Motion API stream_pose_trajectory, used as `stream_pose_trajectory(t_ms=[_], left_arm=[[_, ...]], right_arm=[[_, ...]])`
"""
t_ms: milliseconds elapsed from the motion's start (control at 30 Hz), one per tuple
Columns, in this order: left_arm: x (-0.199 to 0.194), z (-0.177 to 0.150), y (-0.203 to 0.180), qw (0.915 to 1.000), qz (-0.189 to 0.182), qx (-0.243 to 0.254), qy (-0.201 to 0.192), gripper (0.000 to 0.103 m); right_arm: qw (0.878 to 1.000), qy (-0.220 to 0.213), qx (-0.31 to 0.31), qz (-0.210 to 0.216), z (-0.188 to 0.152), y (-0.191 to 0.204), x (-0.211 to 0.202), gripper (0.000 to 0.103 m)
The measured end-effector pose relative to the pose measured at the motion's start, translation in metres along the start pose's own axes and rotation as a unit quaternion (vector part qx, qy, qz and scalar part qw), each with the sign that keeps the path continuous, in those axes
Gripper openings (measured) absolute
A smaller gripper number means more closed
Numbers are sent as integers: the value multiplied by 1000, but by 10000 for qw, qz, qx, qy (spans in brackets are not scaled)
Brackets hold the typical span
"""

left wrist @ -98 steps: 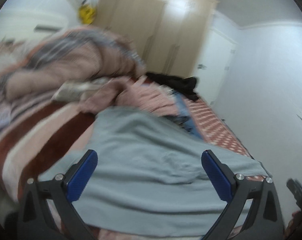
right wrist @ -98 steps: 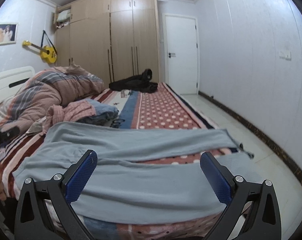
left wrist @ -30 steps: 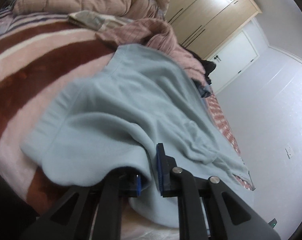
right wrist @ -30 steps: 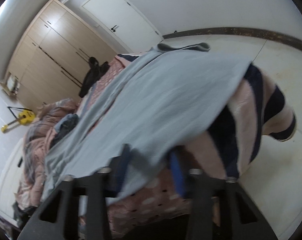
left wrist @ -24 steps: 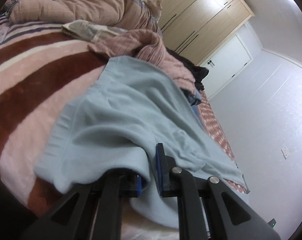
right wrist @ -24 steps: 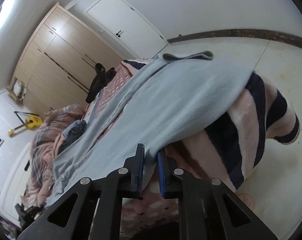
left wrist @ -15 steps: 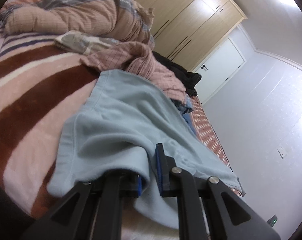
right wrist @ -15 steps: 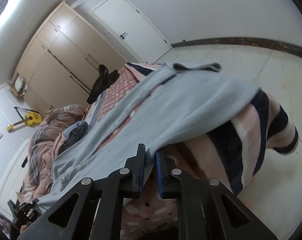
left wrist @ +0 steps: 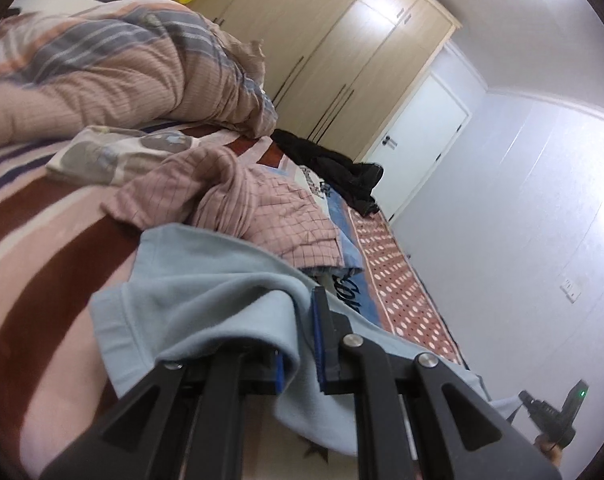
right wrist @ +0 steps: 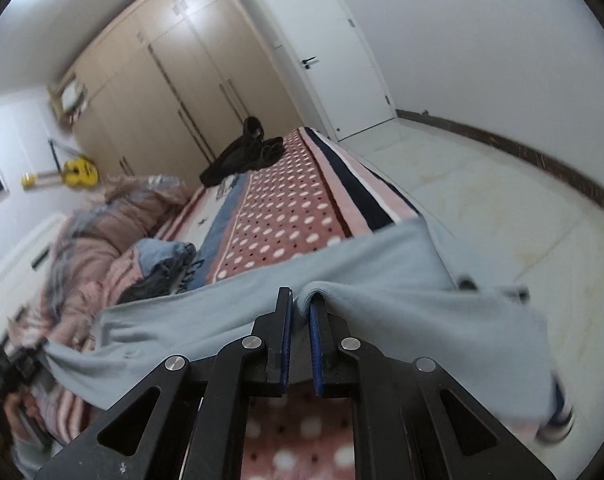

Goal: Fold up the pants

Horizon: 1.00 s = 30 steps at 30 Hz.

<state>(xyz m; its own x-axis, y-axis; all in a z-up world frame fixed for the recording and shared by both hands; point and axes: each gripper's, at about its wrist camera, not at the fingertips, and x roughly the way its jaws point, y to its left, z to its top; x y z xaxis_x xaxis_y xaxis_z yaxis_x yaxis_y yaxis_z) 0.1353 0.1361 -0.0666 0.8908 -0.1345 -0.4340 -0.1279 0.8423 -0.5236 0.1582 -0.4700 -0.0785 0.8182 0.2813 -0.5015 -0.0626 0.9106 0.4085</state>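
The light blue pants [left wrist: 206, 292] are lifted off the striped bed blanket [left wrist: 42, 240]. My left gripper [left wrist: 302, 344] is shut on the near edge of the waist end, and the cloth drapes over its left finger. In the right wrist view the pants [right wrist: 381, 276] stretch across the frame above the dotted blanket [right wrist: 286, 220]. My right gripper [right wrist: 300, 312] is shut on a pinched fold near the leg end. The left gripper [right wrist: 18, 364] shows at the far left of the right wrist view, and the right gripper [left wrist: 549, 416] at the lower right of the left wrist view.
A pink checked garment [left wrist: 242, 196] and a blue one lie just beyond the pants. A heaped striped quilt [left wrist: 114, 68] fills the bed's head end. A black garment [right wrist: 246, 152] lies at the far end. Wardrobes [right wrist: 174, 80], a door [right wrist: 333, 52] and bare floor [right wrist: 501, 208] lie beyond.
Both grippers have lifted the pants off the bed and carried the near edge away from the bed's edge toward the far side. The cloth now hangs stretched between them.
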Motion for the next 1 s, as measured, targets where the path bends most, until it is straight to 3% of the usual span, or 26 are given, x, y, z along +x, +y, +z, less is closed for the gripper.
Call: stream_pose_trajectory(t_ms=[233,467,600,667,733,767,867,1000], left_arm=[[75,18,-2,9974,388,347,489,9],[122,16,6,9924,677,533,877,9],[137,13,12,9898,776,565,1053,10],[136,12,12,9897,782,599,1038,17],[132,15,13,9910,773,606,914,46],[128,17,12,9919,757,624,807,50],[123,24,8,9921,749,783,639,52],[126,30,1,9890,743,980,818,54]], right_arm=[[9944,801,-387,-563,38,3,72,3],[9838,1316,-719,-980,36,0,122,3],[9828,1470,-507,-1001,33,-10,139,4],[9816,1584,-396,-990,31,-16,146,12],[9820,1608,-338,-927,30,-19,149,17],[9831,1585,-288,-874,31,-21,149,18],[9857,1507,-147,-743,36,-25,146,22],[9855,1476,-272,-788,45,-20,146,28]])
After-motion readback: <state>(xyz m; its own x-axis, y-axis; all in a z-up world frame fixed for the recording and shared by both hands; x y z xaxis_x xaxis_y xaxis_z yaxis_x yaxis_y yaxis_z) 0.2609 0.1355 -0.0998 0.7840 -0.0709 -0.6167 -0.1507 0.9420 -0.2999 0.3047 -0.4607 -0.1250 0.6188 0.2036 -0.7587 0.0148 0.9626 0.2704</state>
